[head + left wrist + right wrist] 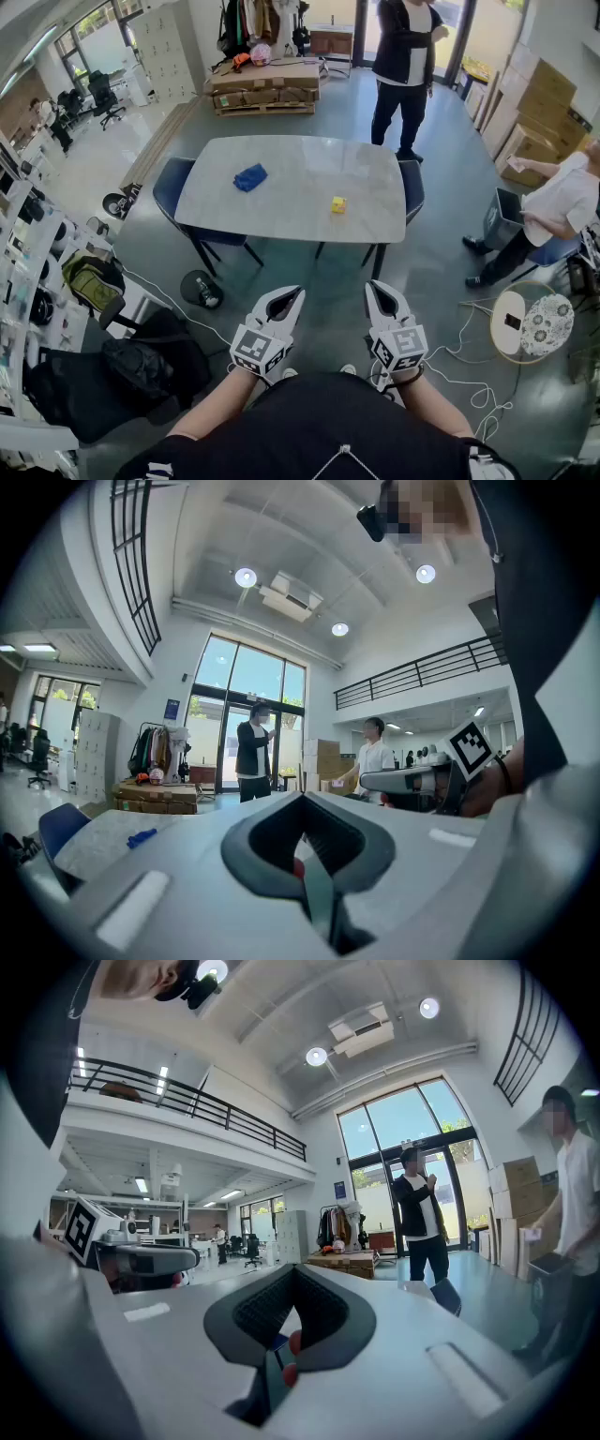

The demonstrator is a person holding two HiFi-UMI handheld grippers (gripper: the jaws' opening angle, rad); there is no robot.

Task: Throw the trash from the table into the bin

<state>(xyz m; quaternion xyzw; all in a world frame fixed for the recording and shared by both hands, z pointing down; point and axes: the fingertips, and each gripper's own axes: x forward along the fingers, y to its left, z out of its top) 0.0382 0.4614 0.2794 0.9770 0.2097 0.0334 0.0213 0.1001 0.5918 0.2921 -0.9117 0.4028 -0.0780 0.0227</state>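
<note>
Held my left claw (289,298) and right claw (378,292) closed, empty, short of the bench (281,214); blue wad (249,177) and yellow piece (337,204) lay apart on it

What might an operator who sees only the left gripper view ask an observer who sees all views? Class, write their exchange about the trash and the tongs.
Operator: Besides the blue scrap, what's on the table?
Observer: A small yellow piece, nearer the right edge.
Operator: Do the right gripper's tongs hold anything?
Observer: No; they are shut and empty.
Operator: Are we at the table?
Observer: No; the left gripper and the right hang over the floor, short of it.
</note>
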